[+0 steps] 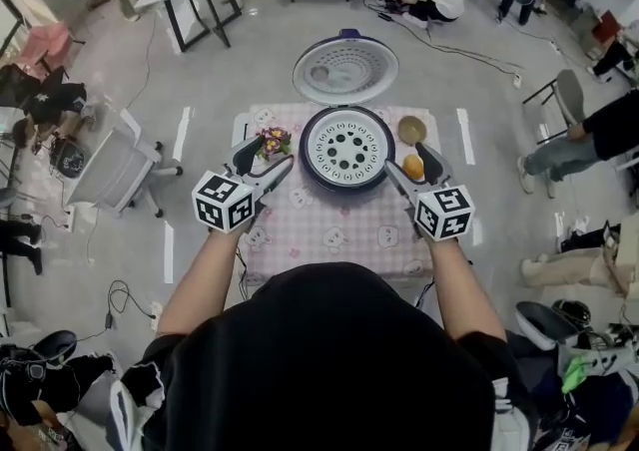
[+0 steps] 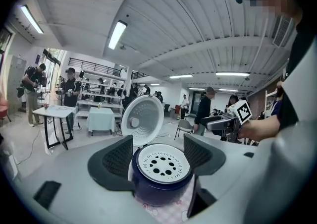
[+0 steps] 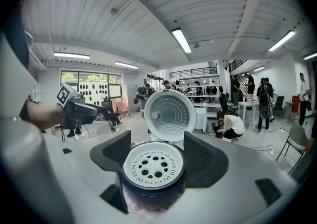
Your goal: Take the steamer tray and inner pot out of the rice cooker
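Steamer tray, white, round, plastic and full of holes (image 1: 347, 148), sits flat in the mouth of the dark blue round rice cooker (image 1: 318, 176), mid-desk. The inner pot is hidden under it. The cooker's white-lined lid (image 1: 345, 68) stands open behind.

Left hand-held gripper (image 1: 268, 162) is released, jaws wide with nothing in them. Right hand-held gripper (image 1: 412, 171) is the same, spread and empty. Each hangs short of the cooker, flanking it and framing the tray.

Trouble spots, I'd say: the tray rim lies nearly flush with the cooker's lip, so a pinch could skate off or tip the tray. A one-sided lift might drag the cooker across the pink checked cloth (image 1: 329, 229).

Room is tight at the flanks. A small pot of purple and yellow flowers (image 1: 273, 143) sits right by the left jaws and is easy to knock over. An orange round thing (image 1: 413, 167) lies under the right jaws, with a beige bowl (image 1: 411, 129) just behind it. The raised lid blocks the far side.

Straight up and back toward the person looks open, and the near stretch of cloth is bare for setting things down, though the desk edge (image 1: 240, 125) is close on both sides.
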A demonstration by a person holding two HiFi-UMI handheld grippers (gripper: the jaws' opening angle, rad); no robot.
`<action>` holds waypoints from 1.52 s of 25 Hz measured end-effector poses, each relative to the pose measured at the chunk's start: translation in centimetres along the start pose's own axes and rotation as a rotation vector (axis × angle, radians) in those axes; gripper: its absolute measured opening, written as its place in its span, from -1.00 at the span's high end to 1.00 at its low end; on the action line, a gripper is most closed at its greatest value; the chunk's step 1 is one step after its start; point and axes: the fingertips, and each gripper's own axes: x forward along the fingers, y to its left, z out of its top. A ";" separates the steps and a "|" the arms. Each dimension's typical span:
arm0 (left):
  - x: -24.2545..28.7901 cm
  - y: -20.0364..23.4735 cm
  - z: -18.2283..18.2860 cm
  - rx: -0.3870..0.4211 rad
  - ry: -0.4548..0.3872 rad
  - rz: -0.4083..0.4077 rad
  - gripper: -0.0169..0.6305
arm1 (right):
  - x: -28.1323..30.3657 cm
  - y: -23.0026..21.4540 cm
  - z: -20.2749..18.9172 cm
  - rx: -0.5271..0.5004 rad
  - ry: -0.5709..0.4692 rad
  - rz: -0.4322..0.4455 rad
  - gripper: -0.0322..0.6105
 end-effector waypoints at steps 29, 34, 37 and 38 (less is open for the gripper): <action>1.6 1.0 -1.5 -0.060 0.024 0.116 -0.07 | 6.3 5.3 -9.3 -0.629 0.494 0.605 -0.46; 1.2 1.2 -2.3 -0.079 0.035 0.110 -0.07 | 6.7 5.5 -13.0 -0.796 0.619 0.636 -0.45; 1.4 1.2 -2.8 -0.083 0.042 0.107 -0.07 | 6.9 5.3 -15.2 -0.873 0.685 0.667 -0.42; 1.5 1.2 -2.9 -0.085 0.043 0.107 -0.07 | 6.9 5.2 -15.8 -0.894 0.706 0.676 -0.39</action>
